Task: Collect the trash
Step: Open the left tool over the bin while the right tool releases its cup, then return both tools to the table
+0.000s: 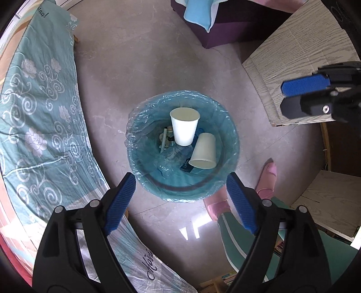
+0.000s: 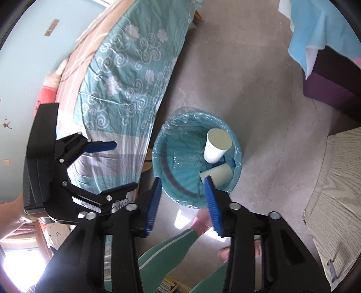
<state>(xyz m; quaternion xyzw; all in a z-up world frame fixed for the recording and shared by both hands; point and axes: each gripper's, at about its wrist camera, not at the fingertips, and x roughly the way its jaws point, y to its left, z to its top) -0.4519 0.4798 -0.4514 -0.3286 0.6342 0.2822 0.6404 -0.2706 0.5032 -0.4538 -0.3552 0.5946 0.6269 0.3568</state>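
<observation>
Left wrist view: left gripper [image 1: 180, 198] and right gripper [image 2: 182, 202] both point down over the lined bin [image 1: 227, 126], jaws spread apart, empty, two paper cups [image 1: 185, 128] inside

2 paper cups [image 1: 191, 135] in lined bin [image 1: 230, 126], floor

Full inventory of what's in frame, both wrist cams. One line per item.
trash bin: 1, teal with clear liner, on floor at centre
paper cups: 2, white, inside bin; one upright, one tipped
small trash: several bits, mixed colours, bin bottom
bed cover: 1, teal floral, beside bin
blue cloth: 1, light blue, draped on purple furniture
wooden table: 1, pale grain, other side of bin
slippers: 2, pink, person's feet
left hand-held gripper: open, empty, above bin
right hand-held gripper: open, empty
</observation>
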